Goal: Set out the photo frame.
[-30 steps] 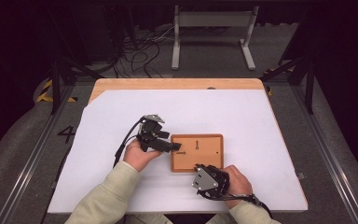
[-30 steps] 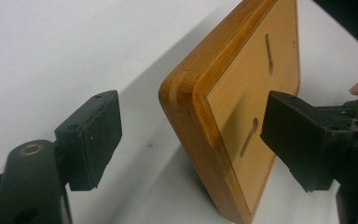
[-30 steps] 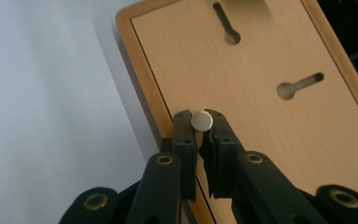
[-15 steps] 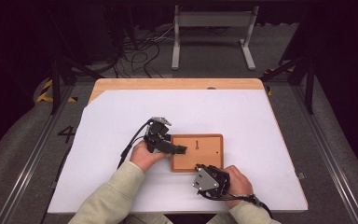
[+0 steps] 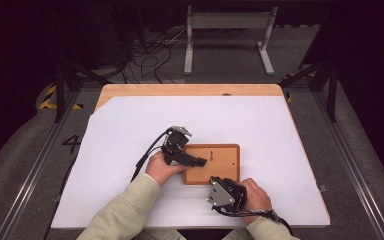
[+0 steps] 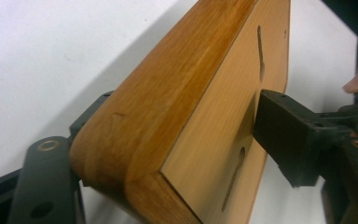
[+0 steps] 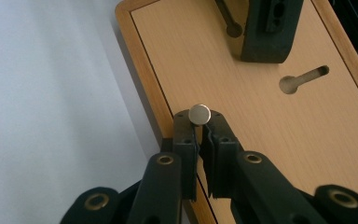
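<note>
Two hand-held grippers work a wooden board on the white-covered bench.

The left hand-held gripper [image 5: 196, 161] straddles the board [image 5: 223, 162] at its left edge, one jaw under the rounded rim, the other on the flat face beside a keyhole slot [image 6: 233, 179]; its jaws have just been closing, the board between them, the upper pad touching the face. The right hand-held gripper [image 7: 199, 122], at the board's near edge, has its jaws pressed together, pinching a small round-headed metal pin [image 7: 199, 114] at the tips, just above the board's face.
</note>
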Available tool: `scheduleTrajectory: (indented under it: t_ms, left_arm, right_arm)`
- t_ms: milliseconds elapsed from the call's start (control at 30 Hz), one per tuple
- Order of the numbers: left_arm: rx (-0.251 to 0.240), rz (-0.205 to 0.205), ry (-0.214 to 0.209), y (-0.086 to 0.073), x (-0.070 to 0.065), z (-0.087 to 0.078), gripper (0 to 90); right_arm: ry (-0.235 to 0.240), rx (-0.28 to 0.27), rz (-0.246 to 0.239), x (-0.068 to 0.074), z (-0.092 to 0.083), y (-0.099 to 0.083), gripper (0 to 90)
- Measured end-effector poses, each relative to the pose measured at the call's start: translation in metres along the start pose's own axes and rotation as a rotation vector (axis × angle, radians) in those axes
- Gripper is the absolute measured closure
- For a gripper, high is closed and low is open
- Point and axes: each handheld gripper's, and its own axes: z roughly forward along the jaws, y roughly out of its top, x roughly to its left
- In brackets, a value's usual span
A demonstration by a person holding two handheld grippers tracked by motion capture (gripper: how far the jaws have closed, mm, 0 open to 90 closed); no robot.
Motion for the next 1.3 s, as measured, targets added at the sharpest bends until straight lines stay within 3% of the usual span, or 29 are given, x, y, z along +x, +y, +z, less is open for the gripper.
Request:
scheduleTrajectory:
  t_ms: [100,200,233,267,300,400,567,833,967,1067,1167,1300]
  left_arm:
    - [-0.005,-0.005,-0.010,0.000,0.001,-0.003,34.3]
    - [-0.009,0.003,0.001,-0.001,0.002,-0.007,37.0]
    - [-0.009,0.003,0.001,-0.001,0.002,-0.007,37.2]
    - [-0.010,0.007,0.000,-0.001,0.001,-0.008,37.2]
    - [-0.011,0.013,0.000,-0.001,0.001,-0.008,38.7]
    - [-0.024,0.030,-0.025,-0.001,-0.001,-0.013,42.5]
    - [-0.020,0.112,-0.020,-0.003,-0.013,-0.021,48.6]
    - [0.014,0.267,-0.003,-0.013,-0.040,-0.030,58.2]
    - [0.047,0.380,0.010,-0.018,-0.057,-0.032,63.3]
    - [0.068,0.433,0.025,-0.021,-0.069,-0.030,66.9]
    - [0.087,0.469,0.043,-0.023,-0.078,-0.030,67.9]
    - [0.104,0.483,0.034,-0.025,-0.086,-0.030,66.7]
  right_arm:
    - [0.008,0.002,-0.003,-0.001,0.000,0.000,83.3]
    - [0.095,-0.008,0.009,-0.007,-0.001,-0.002,66.9]
    - [0.095,-0.008,0.009,-0.007,-0.001,-0.002,66.9]
    - [0.124,-0.017,0.019,-0.009,-0.002,-0.002,64.0]
    - [0.149,-0.053,0.029,-0.013,-0.008,0.001,55.2]
    - [0.164,-0.084,0.049,-0.019,-0.016,0.003,49.0]
    - [0.179,-0.196,0.141,-0.041,-0.049,0.000,44.0]
    - [0.086,-0.238,0.291,-0.071,-0.079,-0.035,42.7]
    - [0.050,-0.254,0.336,-0.083,-0.085,-0.045,42.3]
    - [0.026,-0.276,0.357,-0.091,-0.090,-0.051,41.7]
    - [-0.004,-0.285,0.371,-0.098,-0.095,-0.056,41.7]
    - [-0.055,-0.299,0.400,-0.101,-0.098,-0.061,43.6]
